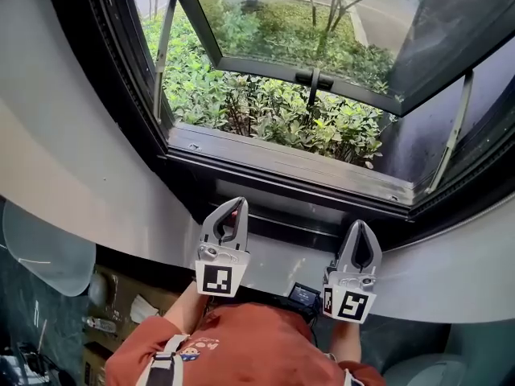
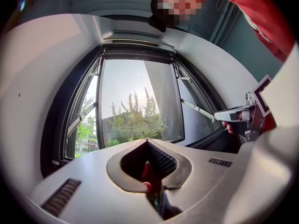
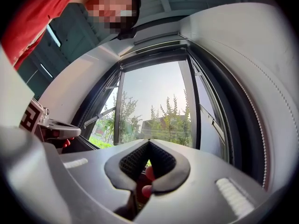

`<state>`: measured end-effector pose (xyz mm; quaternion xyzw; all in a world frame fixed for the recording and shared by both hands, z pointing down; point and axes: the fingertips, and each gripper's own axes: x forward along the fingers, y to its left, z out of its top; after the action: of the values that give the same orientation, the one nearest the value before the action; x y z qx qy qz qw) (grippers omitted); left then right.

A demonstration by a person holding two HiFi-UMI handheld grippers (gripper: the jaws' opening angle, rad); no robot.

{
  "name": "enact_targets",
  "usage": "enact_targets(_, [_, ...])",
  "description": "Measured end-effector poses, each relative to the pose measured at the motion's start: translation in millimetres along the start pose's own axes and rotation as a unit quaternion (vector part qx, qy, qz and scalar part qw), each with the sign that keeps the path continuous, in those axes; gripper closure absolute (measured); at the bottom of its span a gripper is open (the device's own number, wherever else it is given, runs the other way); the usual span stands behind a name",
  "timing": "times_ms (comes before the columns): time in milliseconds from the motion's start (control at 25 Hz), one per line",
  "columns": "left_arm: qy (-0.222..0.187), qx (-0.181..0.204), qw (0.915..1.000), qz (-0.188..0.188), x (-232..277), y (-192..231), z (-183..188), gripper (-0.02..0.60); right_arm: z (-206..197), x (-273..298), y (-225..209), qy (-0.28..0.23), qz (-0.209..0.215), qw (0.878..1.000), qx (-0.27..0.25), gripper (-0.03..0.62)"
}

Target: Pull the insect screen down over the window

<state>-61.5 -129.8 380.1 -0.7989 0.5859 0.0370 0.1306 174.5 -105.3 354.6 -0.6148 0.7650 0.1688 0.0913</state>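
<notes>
- A large dark-framed window fills the upper part of the head view, set deep in a curved white wall. Its opening is bare, which is why the screen is wanted.
- The glass sash is swung outward from the top and propped by slim metal stays at each side. Green shrubs show sharp and unveiled below it.
- The insect screen is not across the opening in any view, and no mesh dims the plants or sky. A pale box along the top of the frame is probably its housing, with the screen rolled up inside. I cannot make out a pull bar.
- The person, in a red top, stands close against the sill.
- The left gripper and right gripper are held side by side just below the sill, near each other but apart, tips tilted slightly upward. That pose suits a reach up to the top of the frame, judging by the task.
- Both pairs of fingers are clenched tip to tip with nothing between them. Neither touches the window.
- A small dark handle sits at the middle of the sash's lower rail, out of reach of both.
</notes>
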Motion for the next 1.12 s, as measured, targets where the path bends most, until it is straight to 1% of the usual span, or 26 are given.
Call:
enact_targets(120, [-0.014,-0.002,0.9999,0.006,4.3,5.1,10.6,0.575,10.2,5.7,-1.8,-0.015,0.001,1.000,-0.006,0.585])
enact_targets(280, [-0.039,0.006,0.9992,0.010,10.8,10.4,27.8,0.575,24.4,13.2,-4.2,-0.033,0.003,0.999,-0.020,0.585])
enact_targets(440, [-0.065,-0.002,0.9978,0.008,15.9,16.5,47.9,0.575,43.0,20.1,-2.1,-0.055,0.008,0.998,-0.034,0.585])
enact_targets(600, [-0.094,0.012,0.9955,0.003,19.4,20.6,70.7,0.575,60.2,24.7,-0.8,-0.079,0.010,0.996,-0.040,0.585])
enact_targets(880, [-0.122,0.023,0.9922,0.010,26.6,30.1,96.0,0.575,89.0,37.5,-5.1,-0.118,0.011,0.991,-0.057,0.585])
enact_targets(1120, [-0.158,0.046,0.9862,0.014,35.3,39.4,125.6,0.575,121.1,47.4,-10.8,-0.160,0.008,0.984,-0.078,0.585])
